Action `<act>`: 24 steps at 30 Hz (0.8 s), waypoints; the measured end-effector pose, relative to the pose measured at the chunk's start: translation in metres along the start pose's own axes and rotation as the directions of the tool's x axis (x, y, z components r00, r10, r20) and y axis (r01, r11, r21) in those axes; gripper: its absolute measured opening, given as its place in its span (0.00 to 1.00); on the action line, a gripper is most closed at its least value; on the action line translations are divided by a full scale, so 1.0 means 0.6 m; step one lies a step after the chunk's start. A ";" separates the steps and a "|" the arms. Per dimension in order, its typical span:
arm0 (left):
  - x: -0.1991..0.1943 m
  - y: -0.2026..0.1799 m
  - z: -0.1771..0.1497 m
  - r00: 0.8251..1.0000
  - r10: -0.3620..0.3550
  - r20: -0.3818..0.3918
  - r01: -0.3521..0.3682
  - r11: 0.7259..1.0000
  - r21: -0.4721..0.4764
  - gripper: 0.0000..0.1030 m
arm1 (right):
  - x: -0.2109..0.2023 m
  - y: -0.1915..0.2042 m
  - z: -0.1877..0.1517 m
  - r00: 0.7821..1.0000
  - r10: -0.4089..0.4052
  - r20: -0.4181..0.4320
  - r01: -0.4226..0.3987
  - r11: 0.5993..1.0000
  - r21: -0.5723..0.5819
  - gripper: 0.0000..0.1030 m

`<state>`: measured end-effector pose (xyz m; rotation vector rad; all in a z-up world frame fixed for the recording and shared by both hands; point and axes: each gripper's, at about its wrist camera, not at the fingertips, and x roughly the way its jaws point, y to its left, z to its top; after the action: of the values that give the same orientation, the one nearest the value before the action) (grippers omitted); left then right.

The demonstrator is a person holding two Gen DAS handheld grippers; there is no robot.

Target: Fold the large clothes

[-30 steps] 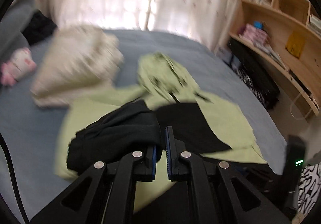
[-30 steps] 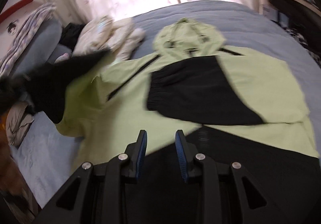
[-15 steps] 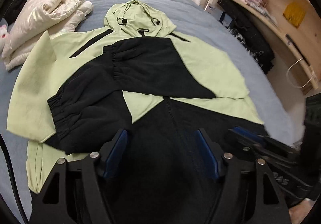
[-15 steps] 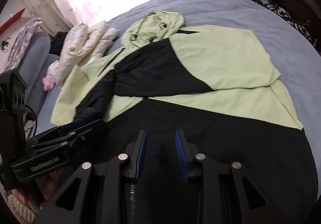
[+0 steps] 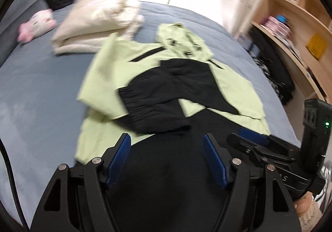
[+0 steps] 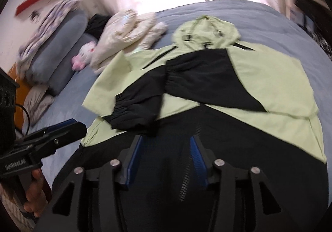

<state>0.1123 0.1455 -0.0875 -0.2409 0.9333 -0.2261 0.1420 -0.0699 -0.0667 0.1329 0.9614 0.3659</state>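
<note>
Our jacket [image 6: 259, 78] lies flat on the bed [image 5: 41, 95], sleeves folded in, hood farthest from us. Its black hem sits under both tongs: left tongs [image 5: 167, 159] wide apart, right tongs [image 6: 164, 159] opening, both empty.

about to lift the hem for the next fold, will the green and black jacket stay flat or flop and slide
The jacket will probably flop: its thin fabric already creases, and its folded sleeves lie limp. It looks slick, so the sleeves may slip off as the hem rises. It is likely light for its size.
</note>
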 end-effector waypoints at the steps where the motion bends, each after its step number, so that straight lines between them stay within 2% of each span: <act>1: -0.003 0.015 -0.004 1.000 0.011 0.000 -0.011 1.000 -0.021 0.68 | 0.007 0.012 0.002 1.000 0.000 -0.009 -0.001 0.999 -0.042 0.54; 7: -0.004 0.081 -0.018 0.997 0.075 -0.004 -0.075 0.992 -0.100 0.68 | 0.058 0.091 0.011 0.998 0.019 -0.056 -0.034 0.957 -0.287 0.54; 10: 0.003 0.102 -0.019 0.997 0.071 -0.015 -0.073 0.988 -0.134 0.68 | 0.094 0.128 0.017 0.997 0.007 -0.074 -0.036 0.912 -0.409 0.54; 17: 0.025 0.126 -0.025 0.997 0.073 -0.038 -0.078 0.984 -0.161 0.68 | 0.186 0.154 0.029 0.987 -0.089 -0.131 -0.002 0.821 -0.571 0.54; 19: 0.031 0.134 -0.028 0.996 0.071 -0.047 -0.078 0.981 -0.176 0.68 | 0.208 0.153 0.032 0.981 -0.123 -0.150 0.012 0.810 -0.587 0.54; 21: 0.037 0.141 -0.030 0.996 0.068 -0.055 -0.078 0.979 -0.189 0.68 | 0.225 0.151 0.037 0.976 -0.112 -0.188 -0.019 0.811 -0.584 0.53; 23: 0.040 0.146 -0.030 0.996 0.066 -0.060 -0.077 0.977 -0.198 0.68 | 0.228 0.150 0.040 0.973 -0.072 -0.217 -0.069 0.813 -0.578 0.37; 24: 0.042 0.149 -0.031 0.996 0.066 -0.063 -0.077 0.976 -0.202 0.68 | 0.229 0.150 0.042 0.971 -0.050 -0.233 -0.094 0.818 -0.568 0.22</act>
<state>0.1196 0.2209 -0.1438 -0.3912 1.0201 -0.0706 0.2117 0.0651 -0.1346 -0.4691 1.0467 0.6941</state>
